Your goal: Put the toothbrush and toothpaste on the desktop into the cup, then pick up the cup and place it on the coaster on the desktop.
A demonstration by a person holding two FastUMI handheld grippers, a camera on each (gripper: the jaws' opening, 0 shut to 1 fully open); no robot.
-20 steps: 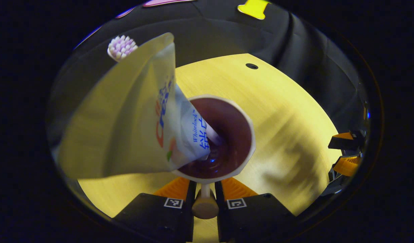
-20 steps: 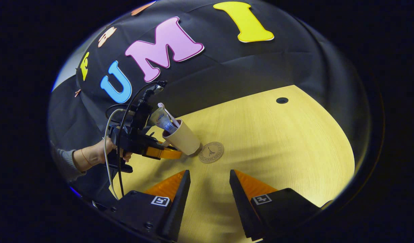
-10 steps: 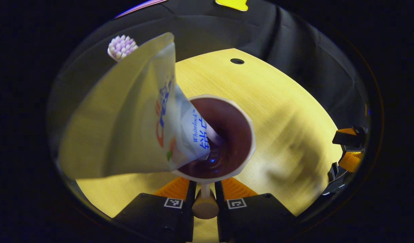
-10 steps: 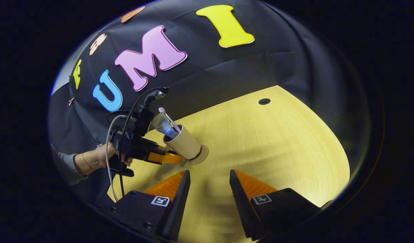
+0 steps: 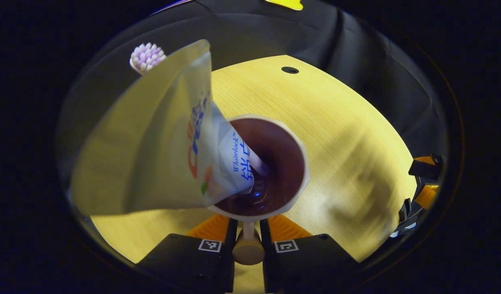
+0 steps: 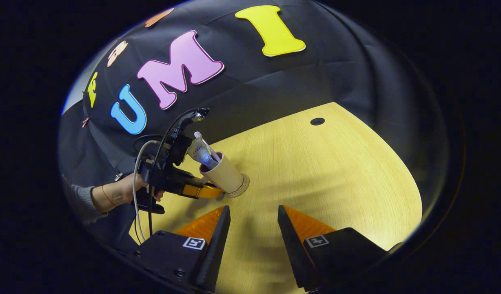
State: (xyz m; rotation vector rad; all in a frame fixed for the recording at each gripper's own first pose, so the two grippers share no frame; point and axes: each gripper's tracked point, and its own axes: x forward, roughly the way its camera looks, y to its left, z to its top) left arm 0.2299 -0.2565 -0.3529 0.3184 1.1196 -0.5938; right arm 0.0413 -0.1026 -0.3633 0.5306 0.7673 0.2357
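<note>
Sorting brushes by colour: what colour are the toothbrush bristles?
Pale purple and white bristles, clearest in the left gripper view.

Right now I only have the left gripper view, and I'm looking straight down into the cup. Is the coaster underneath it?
Observer: Yes. In the right gripper view the coaster peeks out beneath the base of the cup. I cannot tell whether the base rests on it yet.
Operator: Is the cup centred on it?
Observer: A strip of coaster shows on the side away from the left gripper. The cup hides the near side, so I cannot judge centring.
Operator: Is the right gripper in the way?
Observer: No. The right gripper is open and holds nothing, over bare desktop, apart from the cup.
</note>
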